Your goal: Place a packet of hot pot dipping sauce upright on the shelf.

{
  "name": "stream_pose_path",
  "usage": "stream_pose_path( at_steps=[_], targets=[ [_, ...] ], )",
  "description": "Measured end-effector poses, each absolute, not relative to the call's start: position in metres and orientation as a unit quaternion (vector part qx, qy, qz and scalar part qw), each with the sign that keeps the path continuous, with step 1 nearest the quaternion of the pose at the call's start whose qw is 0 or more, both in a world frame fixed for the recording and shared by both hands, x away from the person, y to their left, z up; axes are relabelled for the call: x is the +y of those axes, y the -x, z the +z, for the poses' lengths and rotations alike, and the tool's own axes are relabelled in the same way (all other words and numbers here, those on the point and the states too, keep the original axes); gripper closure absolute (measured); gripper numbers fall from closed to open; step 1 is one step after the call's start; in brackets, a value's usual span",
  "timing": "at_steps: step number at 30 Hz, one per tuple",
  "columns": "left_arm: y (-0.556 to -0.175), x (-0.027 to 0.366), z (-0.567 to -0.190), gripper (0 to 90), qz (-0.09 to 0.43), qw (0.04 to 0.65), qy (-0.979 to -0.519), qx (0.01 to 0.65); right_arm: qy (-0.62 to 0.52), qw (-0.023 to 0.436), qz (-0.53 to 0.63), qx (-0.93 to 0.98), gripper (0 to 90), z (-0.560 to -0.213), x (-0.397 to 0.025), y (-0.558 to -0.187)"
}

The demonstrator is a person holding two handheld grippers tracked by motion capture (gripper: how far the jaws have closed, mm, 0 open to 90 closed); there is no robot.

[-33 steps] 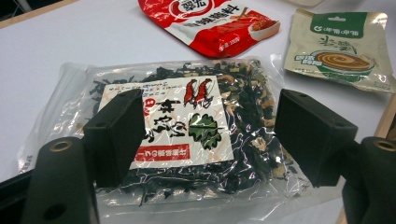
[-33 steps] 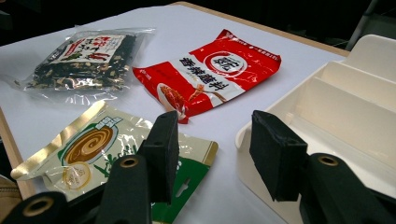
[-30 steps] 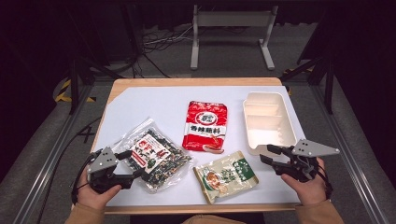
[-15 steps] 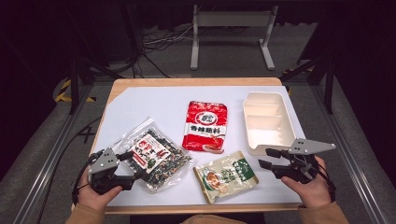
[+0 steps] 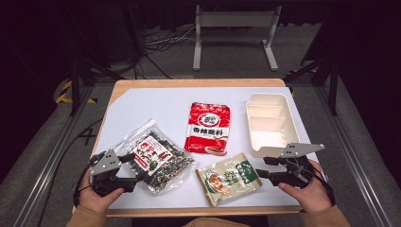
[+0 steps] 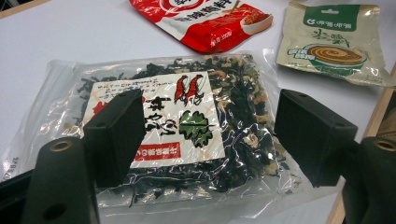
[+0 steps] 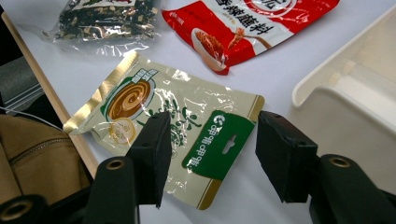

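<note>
The left tongs (image 5: 135,168) stand with jaws spread wide and empty, hovering low over the near end of the clear seaweed bag (image 5: 156,158), which lies flat on the tabletop (image 5: 156,106) directly ahead of them; in the left gripper view that bag (image 6: 187,126) sits between and just beyond the two jaws, so the aim looks set for a pinch on its edge. The right tongs (image 5: 264,167) are likewise apart and hold nothing, pointing at the green-topped beige sachet (image 5: 229,177) just in front of them, with its green header (image 7: 215,140) lying in the gap between the jaws. The red packet (image 5: 208,127) rests farther ahead, between both tongs. The white compartment tray (image 5: 269,123) sits just beyond the right tongs, probably kept close as the place where the packets go.
</note>
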State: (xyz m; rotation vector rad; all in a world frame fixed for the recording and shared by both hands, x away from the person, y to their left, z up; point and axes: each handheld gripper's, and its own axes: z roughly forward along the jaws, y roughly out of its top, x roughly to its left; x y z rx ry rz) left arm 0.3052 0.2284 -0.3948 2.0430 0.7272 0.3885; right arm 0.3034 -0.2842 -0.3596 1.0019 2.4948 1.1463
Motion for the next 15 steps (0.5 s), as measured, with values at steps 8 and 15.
stream_pose_path(
  at_steps=[8, 15],
  targets=[
    [-0.305, 0.229, -0.395, 25.3, 0.157, 0.449, -0.830, 0.292, -0.346, 0.089, 0.374, 0.856, 45.1, -0.373, -0.279, -0.308],
    [-0.307, 0.229, -0.397, 25.3, 0.157, 0.444, -0.831, 0.296, -0.356, 0.065, 0.358, 0.861, 44.3, -0.391, -0.276, -0.315]
  ],
)
